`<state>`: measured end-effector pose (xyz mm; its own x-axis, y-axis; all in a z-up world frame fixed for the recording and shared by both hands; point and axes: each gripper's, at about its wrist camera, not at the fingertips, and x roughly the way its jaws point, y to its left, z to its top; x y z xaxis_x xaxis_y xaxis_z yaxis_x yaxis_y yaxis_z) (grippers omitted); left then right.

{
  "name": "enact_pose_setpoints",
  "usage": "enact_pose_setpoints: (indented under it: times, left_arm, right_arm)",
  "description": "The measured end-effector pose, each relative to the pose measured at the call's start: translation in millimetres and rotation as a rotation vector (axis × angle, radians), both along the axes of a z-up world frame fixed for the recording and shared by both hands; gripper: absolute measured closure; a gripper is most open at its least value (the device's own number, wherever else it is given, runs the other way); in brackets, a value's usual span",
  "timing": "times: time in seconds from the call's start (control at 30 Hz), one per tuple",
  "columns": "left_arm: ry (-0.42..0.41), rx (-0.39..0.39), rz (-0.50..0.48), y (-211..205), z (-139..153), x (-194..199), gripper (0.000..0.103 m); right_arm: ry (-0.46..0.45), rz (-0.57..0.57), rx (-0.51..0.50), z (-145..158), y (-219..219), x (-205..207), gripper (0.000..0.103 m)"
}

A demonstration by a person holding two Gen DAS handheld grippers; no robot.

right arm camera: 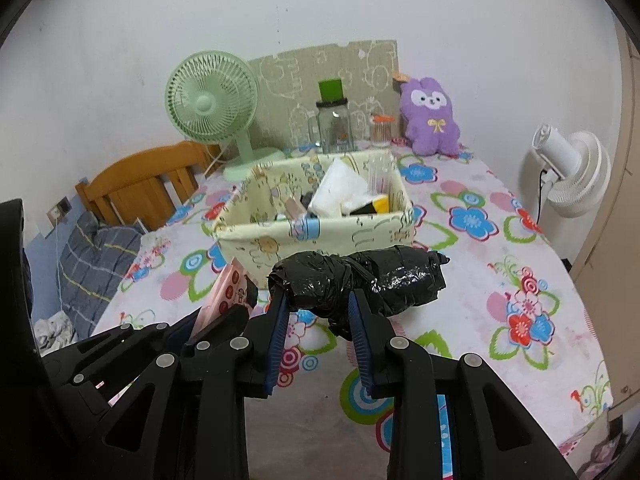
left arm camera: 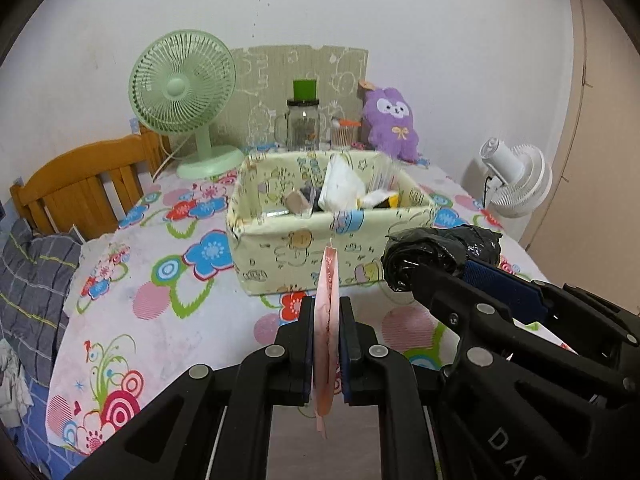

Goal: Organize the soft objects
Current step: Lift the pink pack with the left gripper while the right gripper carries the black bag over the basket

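Observation:
My left gripper (left arm camera: 326,320) is shut on a flat pink packet (left arm camera: 329,300), held edge-on above the table in front of the cream fabric storage box (left arm camera: 288,248). My right gripper (right arm camera: 318,308) is shut on a roll of black plastic bags (right arm camera: 360,280), also held above the table just before the box (right arm camera: 256,244). The two grippers are side by side; the right one with its black roll (left arm camera: 440,256) shows at the right of the left wrist view, and the pink packet (right arm camera: 228,288) at the left of the right wrist view. The box holds white tissue packs (left arm camera: 340,188) and other small items.
At the table's back stand a green fan (left arm camera: 184,92), a glass jar with a green lid (left arm camera: 303,120), a small jar (left arm camera: 344,132) and a purple plush (left arm camera: 390,120). A white fan (left arm camera: 516,184) stands right, a wooden bed frame (left arm camera: 80,184) left. The floral tablecloth (left arm camera: 160,320) covers the table.

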<state>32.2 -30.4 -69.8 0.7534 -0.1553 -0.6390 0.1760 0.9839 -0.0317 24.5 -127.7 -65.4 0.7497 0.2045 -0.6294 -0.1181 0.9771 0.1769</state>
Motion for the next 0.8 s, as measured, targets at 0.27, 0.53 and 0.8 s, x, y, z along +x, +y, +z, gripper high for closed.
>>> enact_pose_setpoints:
  times: [0.27, 0.53, 0.8]
  left_arm:
    - [-0.04, -0.013, 0.003, -1.6, 22.9, -4.7, 0.095]
    - [-0.075, -0.034, 0.011, -0.1, 41.7, -5.4, 0.095]
    - [-0.113, -0.03, 0.021, -1.3, 56.4, -1.5, 0.095]
  right_arm:
    - [-0.051, 0.002, 0.001, 25.8, -2.1, -5.7, 0.069]
    - [-0.089, 0.011, -0.007, 46.3, -2.1, -5.9, 0.069]
    - [-0.12, 0.021, 0.001, 60.3, -2.8, 0.5, 0.069]
